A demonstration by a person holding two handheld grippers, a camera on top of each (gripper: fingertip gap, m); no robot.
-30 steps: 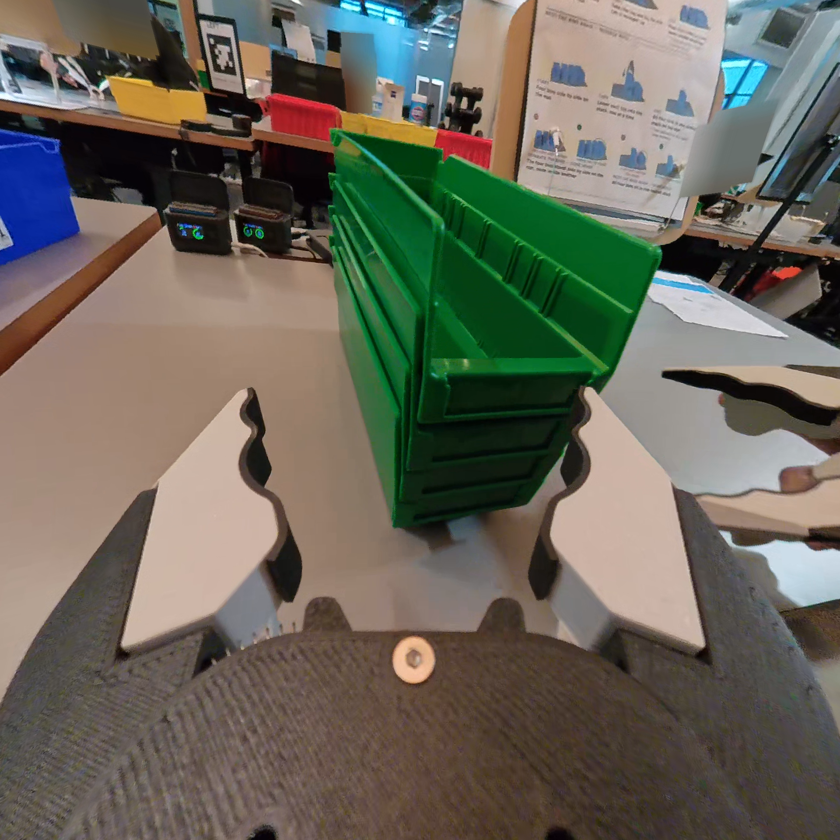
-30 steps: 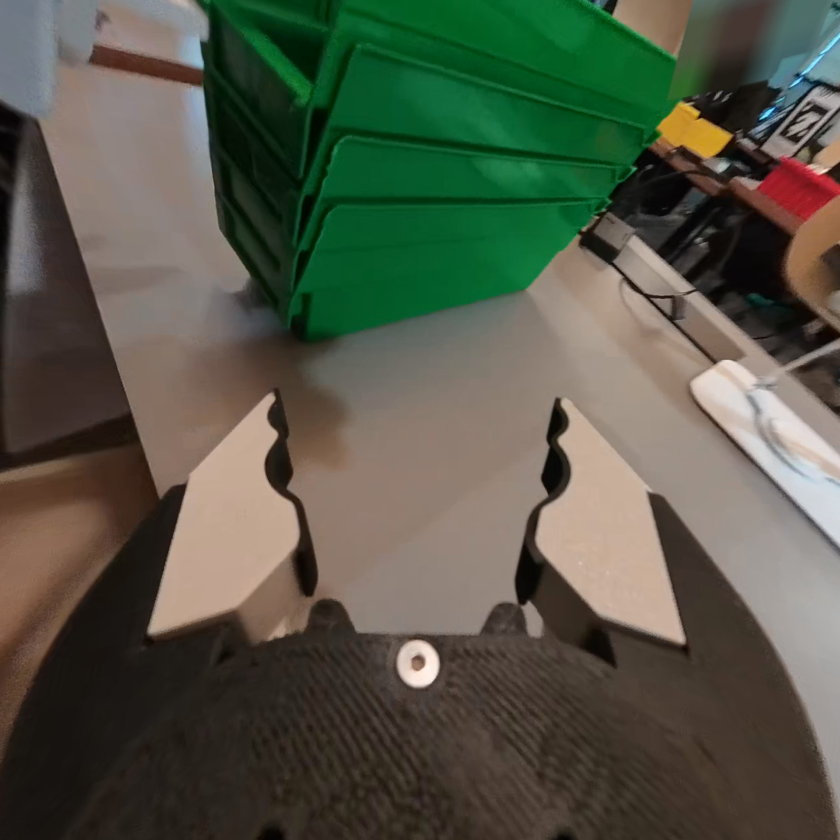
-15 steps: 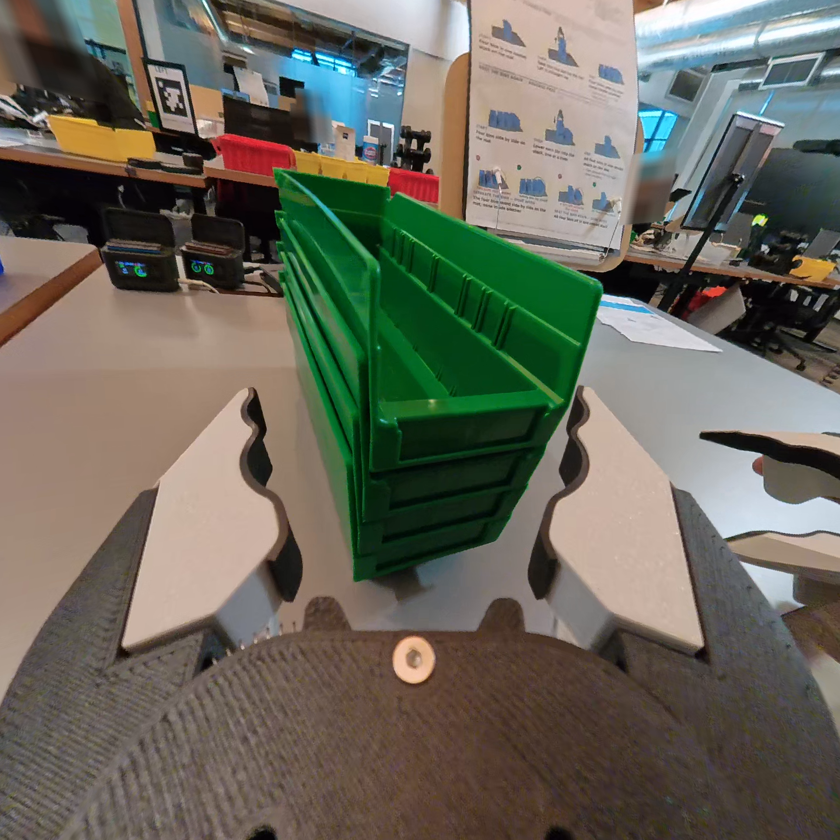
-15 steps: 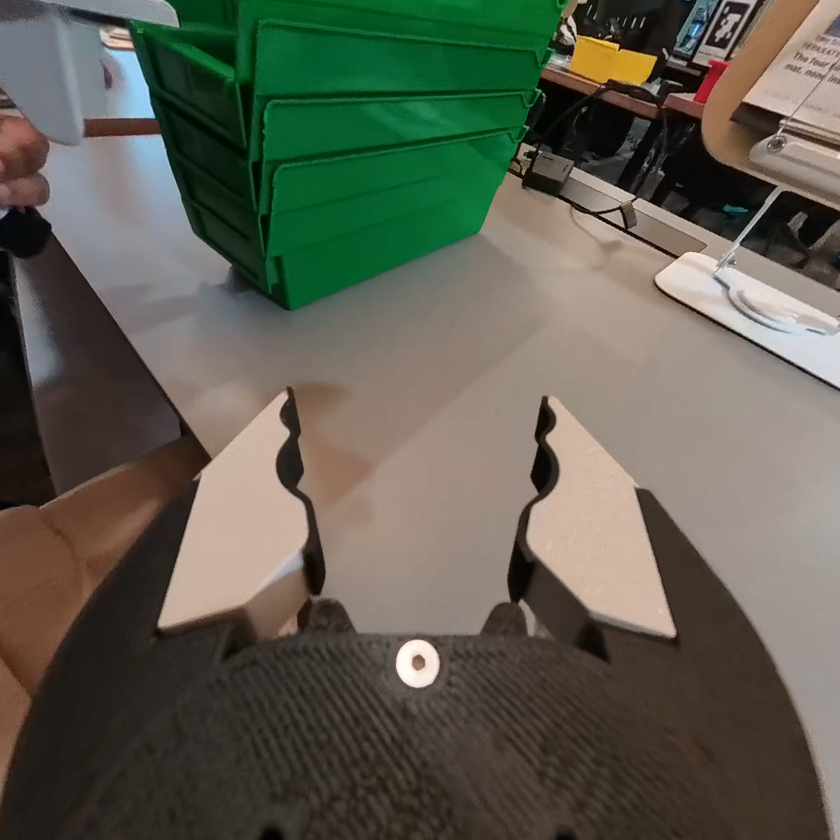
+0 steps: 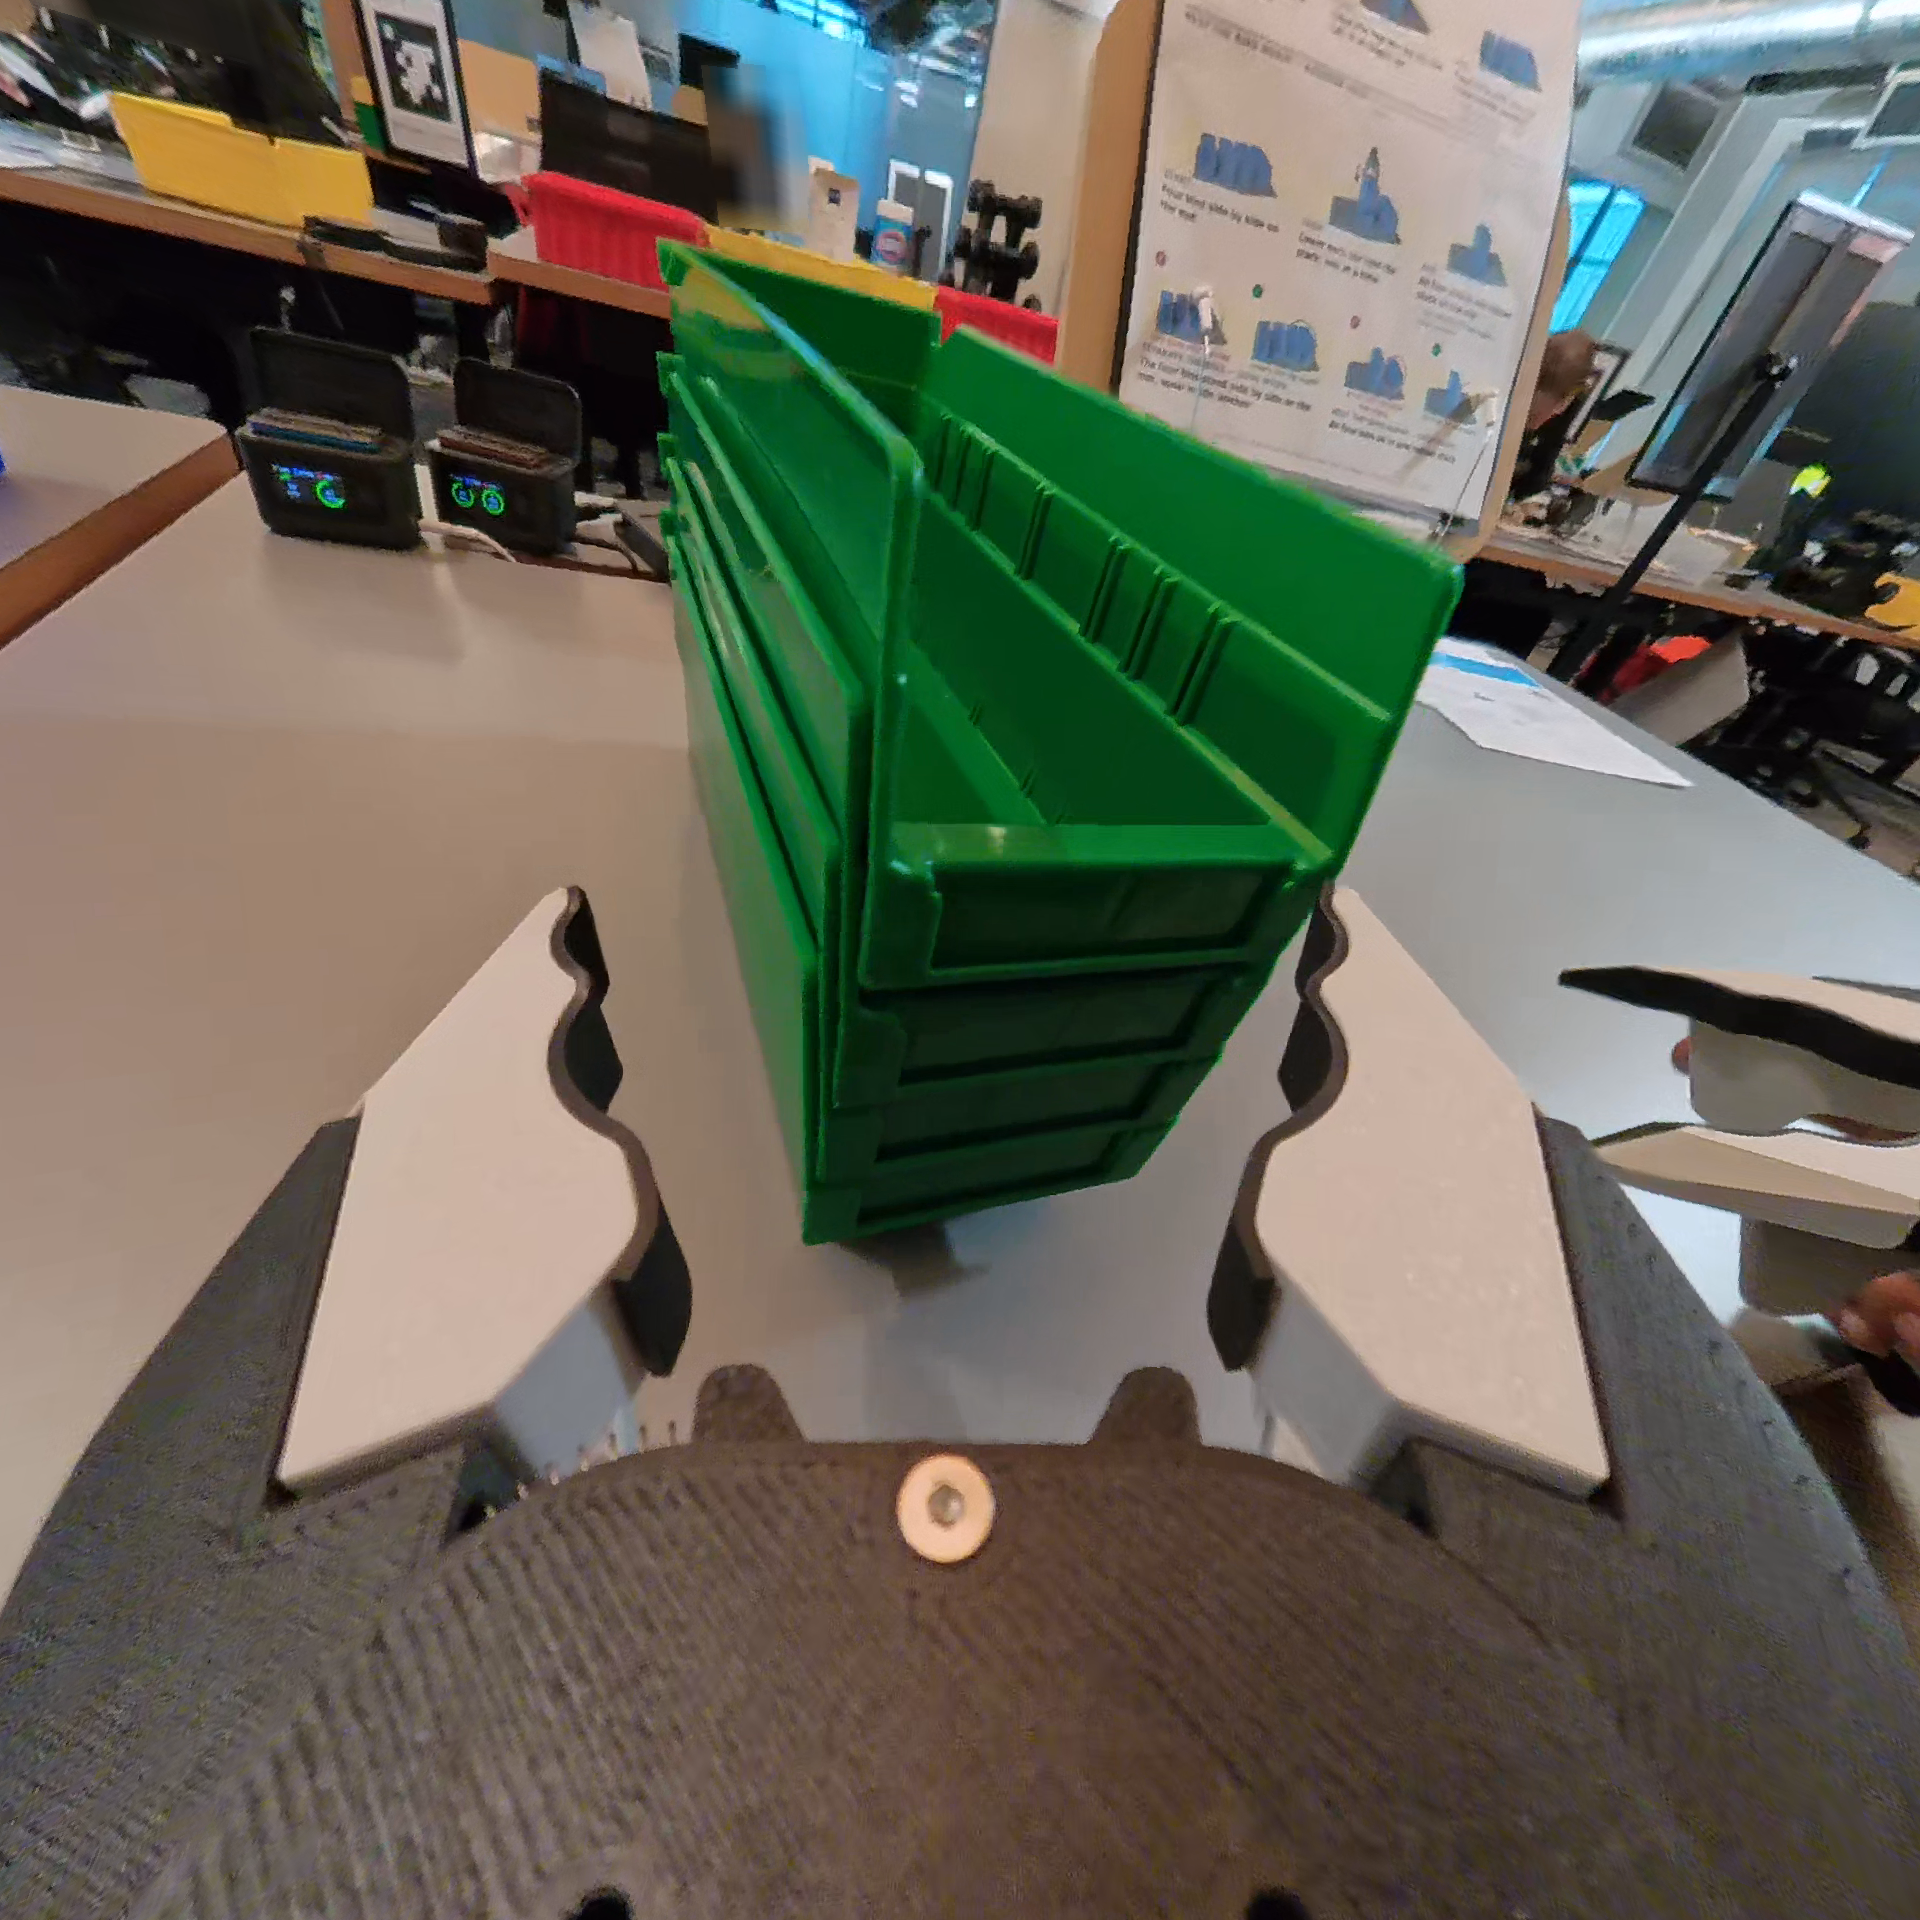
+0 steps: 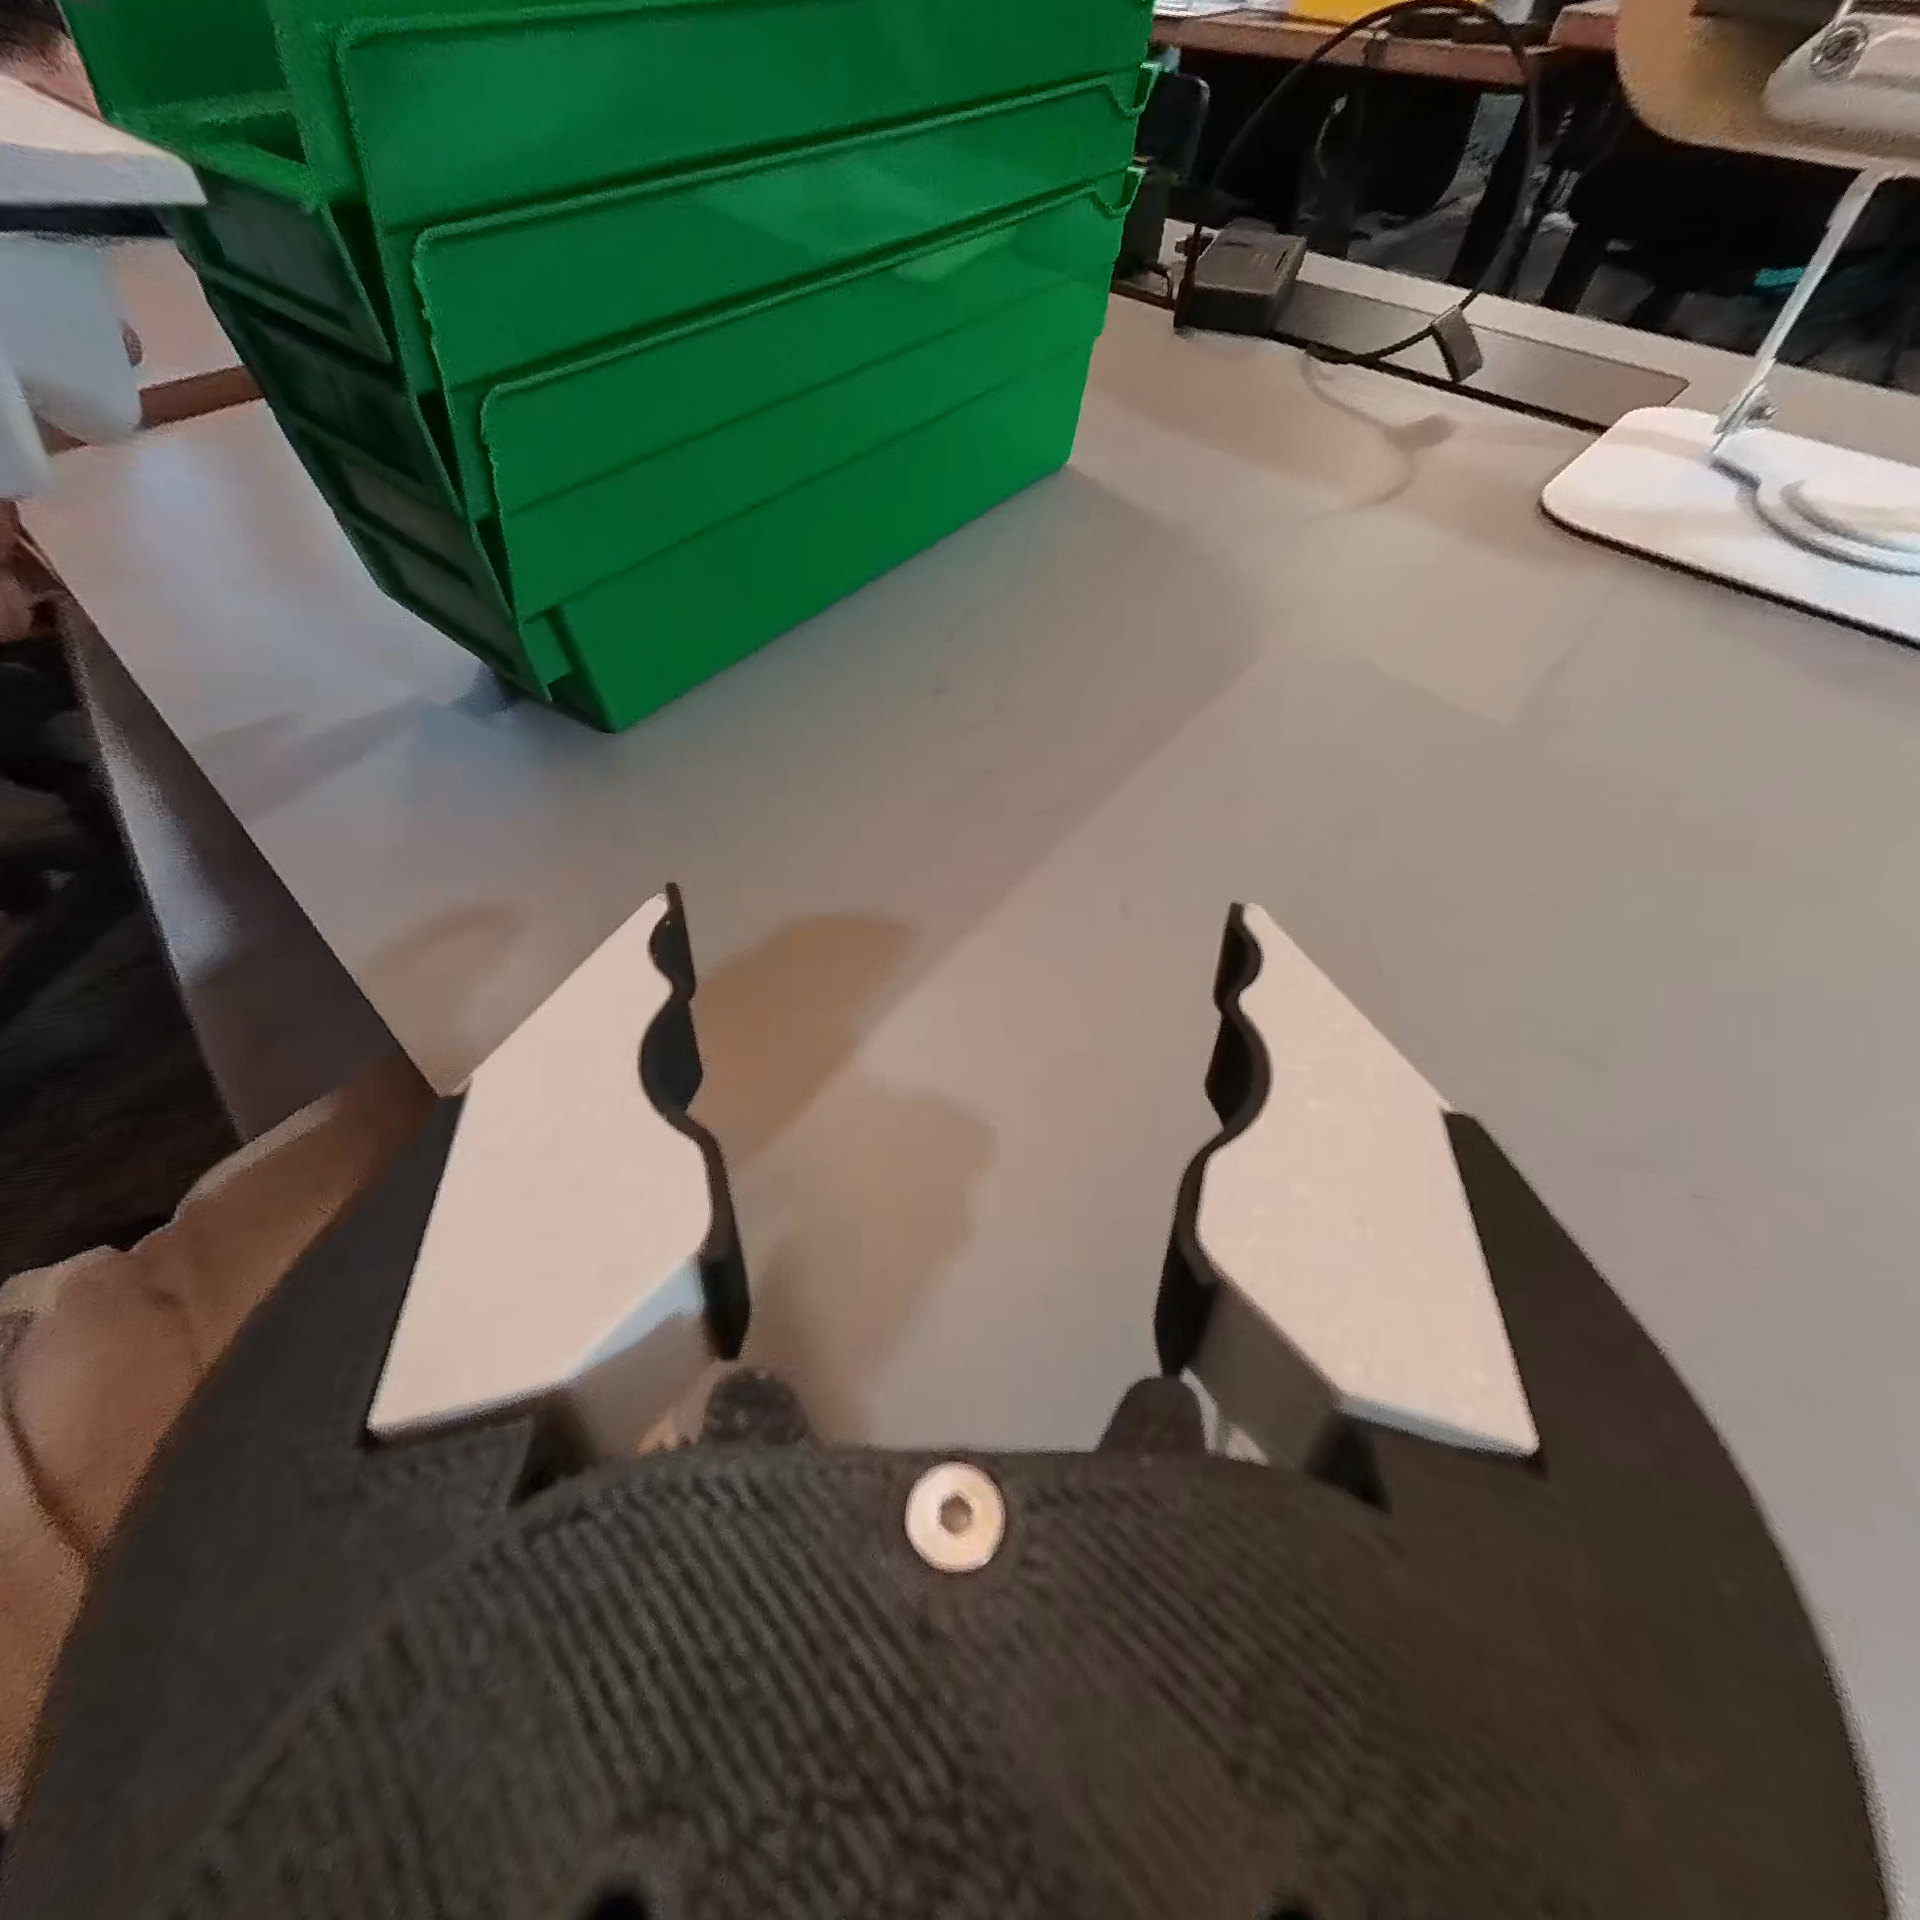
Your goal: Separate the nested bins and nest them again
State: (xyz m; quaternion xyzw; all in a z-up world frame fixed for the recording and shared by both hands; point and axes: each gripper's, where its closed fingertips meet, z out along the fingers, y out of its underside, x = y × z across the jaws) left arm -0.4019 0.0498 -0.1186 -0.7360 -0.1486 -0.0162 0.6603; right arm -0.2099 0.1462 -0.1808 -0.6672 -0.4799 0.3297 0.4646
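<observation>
Facing the nested green bins point(image 5: 1039, 790) end-on at frame centre, my left hand-held gripper point(image 5: 940, 1039) sits nearer, jaws spread — their long axis runs straight away; my right hand-held gripper point(image 6: 951, 997), likewise spread and empty, sees them upper left.

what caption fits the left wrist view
Open left gripper facing the short end of four nested green bins.

Four green bins point(image 5: 1039, 790) sit nested on the grey table point(image 5: 312, 779) at twelve o'clock — the left gripper point(image 5: 940, 914) gapes wide before them, touching nothing; the right gripper point(image 5: 1756, 1101) shows at three o'clock.
</observation>
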